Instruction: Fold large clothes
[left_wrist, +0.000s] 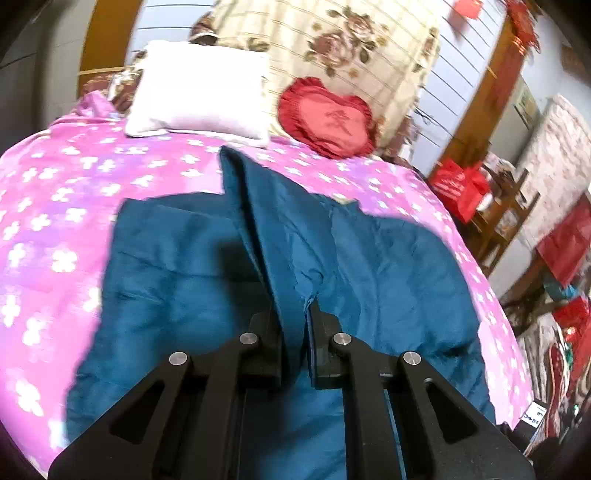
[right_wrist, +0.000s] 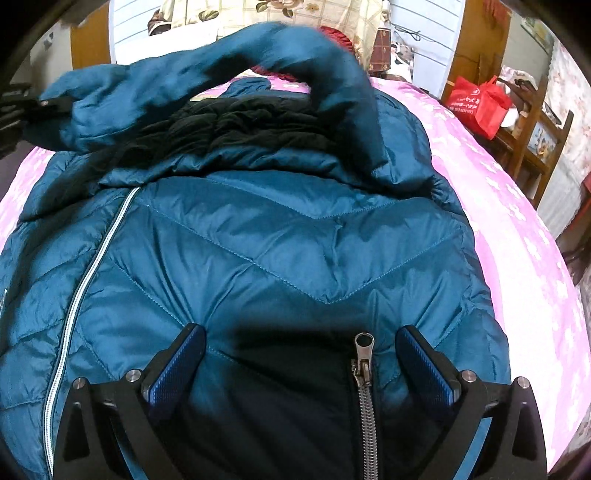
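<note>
A teal quilted jacket (right_wrist: 280, 243) lies spread on the bed, over a pink bedspread (left_wrist: 55, 192) printed with white flowers; its dark lining shows at the collar, and a pale zipper (right_wrist: 79, 295) runs down one side. The left gripper (left_wrist: 295, 332) has its fingers pinched tight on a fold of the jacket's teal fabric, which rises in a ridge from the fingers toward the pillows; in the right wrist view a sleeve (right_wrist: 207, 74) arches up above the collar. The right gripper (right_wrist: 301, 354) hovers low over the jacket front with its fingers spread wide, holding nothing; a metal zipper pull (right_wrist: 364, 360) sits between them. A white pillow (left_wrist: 199, 88) and a red heart cushion (left_wrist: 327, 118) rest at the head of the bed.
</note>
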